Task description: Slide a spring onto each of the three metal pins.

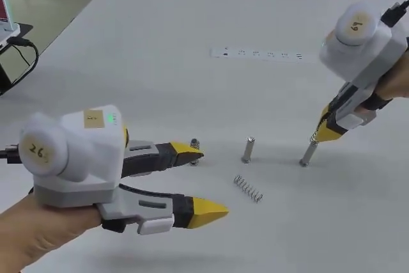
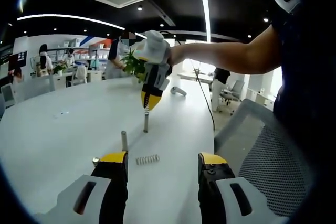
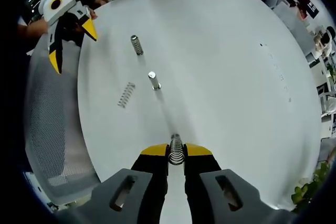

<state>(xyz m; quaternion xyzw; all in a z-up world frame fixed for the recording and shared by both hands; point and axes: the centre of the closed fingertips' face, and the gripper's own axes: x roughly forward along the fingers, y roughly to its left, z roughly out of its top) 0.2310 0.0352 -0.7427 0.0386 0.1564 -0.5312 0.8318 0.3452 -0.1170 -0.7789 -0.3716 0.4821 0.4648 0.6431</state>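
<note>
Spring going onto the end pin
Right gripper pinches it; left gripper is wide apart. Next, push it straight down.

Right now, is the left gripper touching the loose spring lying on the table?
Apart. In the head view the left gripper is open, and bare table shows between its tips and the loose spring.
</note>
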